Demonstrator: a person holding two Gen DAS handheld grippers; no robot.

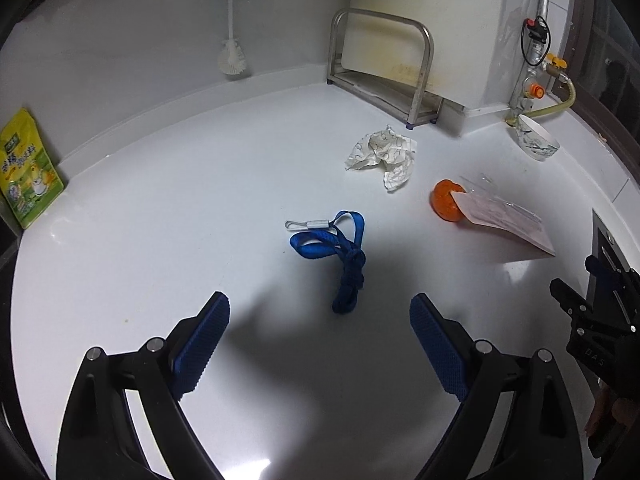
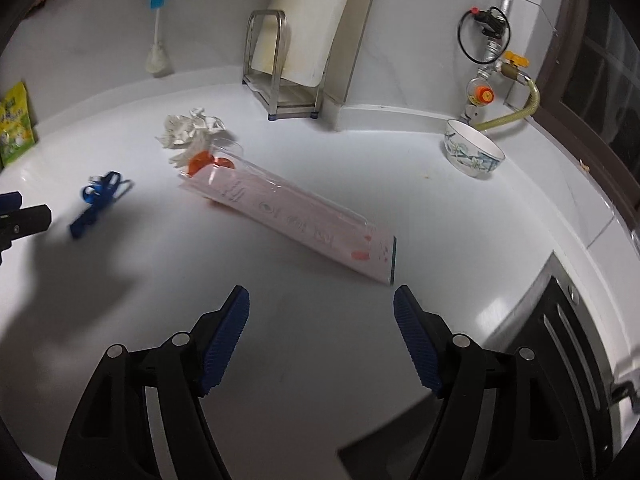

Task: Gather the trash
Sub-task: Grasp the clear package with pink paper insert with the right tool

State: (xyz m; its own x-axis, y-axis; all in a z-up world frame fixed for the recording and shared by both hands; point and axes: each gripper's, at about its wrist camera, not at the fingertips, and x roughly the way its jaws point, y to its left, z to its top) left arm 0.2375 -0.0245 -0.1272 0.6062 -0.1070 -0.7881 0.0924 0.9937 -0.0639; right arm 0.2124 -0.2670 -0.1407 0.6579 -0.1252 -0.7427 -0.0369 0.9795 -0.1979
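On the white counter [image 1: 160, 208] lie a knotted blue lanyard [image 1: 340, 256], a crumpled paper wad [image 1: 382, 152], an orange peel [image 1: 444, 200] and an empty pink blister pack [image 1: 508, 220]. My left gripper [image 1: 320, 312] hangs open just short of the lanyard, nothing between its blue pads. In the right wrist view my right gripper [image 2: 322, 300] is open too, close in front of the pink pack [image 2: 296, 216], whose far end rests on the peel [image 2: 204, 162] by the paper wad [image 2: 192, 132]. The lanyard [image 2: 98, 200] lies to its left.
A patterned bowl [image 2: 474, 154] stands at the back right near gas pipes and a yellow hose [image 2: 520, 108]. A steel rack [image 1: 380, 64] holds a cutting board against the wall. A yellow-green packet [image 1: 28, 172] leans at the left. A stove edge [image 2: 568, 344] lies on the right.
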